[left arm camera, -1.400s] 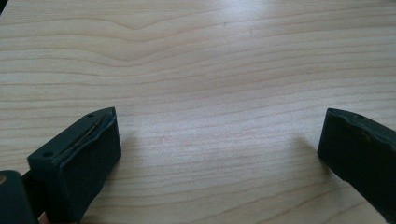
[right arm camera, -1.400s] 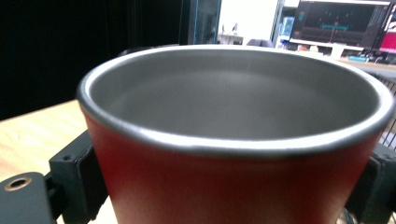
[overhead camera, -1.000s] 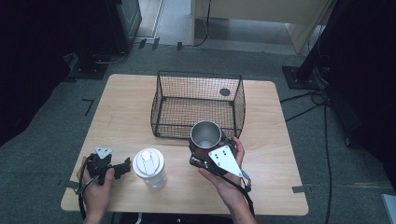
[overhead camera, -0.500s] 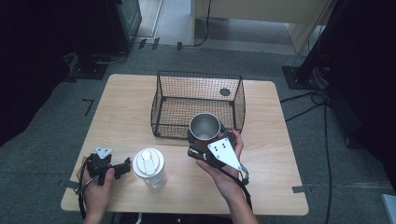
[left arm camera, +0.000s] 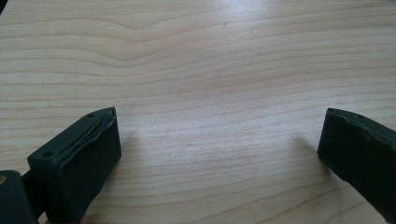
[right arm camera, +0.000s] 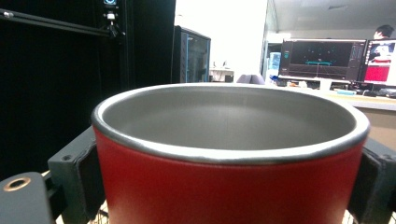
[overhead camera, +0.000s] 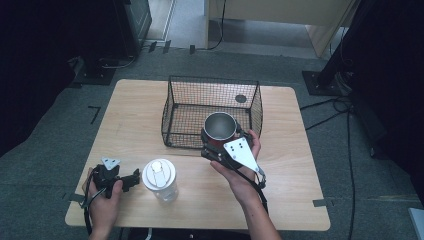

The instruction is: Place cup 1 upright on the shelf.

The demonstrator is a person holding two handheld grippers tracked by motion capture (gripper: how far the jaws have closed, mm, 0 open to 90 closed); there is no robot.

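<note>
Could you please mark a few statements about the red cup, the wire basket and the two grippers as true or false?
1. The right gripper is shut on the red cup. True.
2. The red cup lies on its side. False: it is upright, its open mouth facing up.
3. The left gripper holds the clear bottle. False: its jaws stand open with only bare table between them, and the bottle stands beside it.
4. The clear bottle has a white lid. True.
5. The wire basket is full of things. False: a small dark round thing is all that is visible inside it.
</note>
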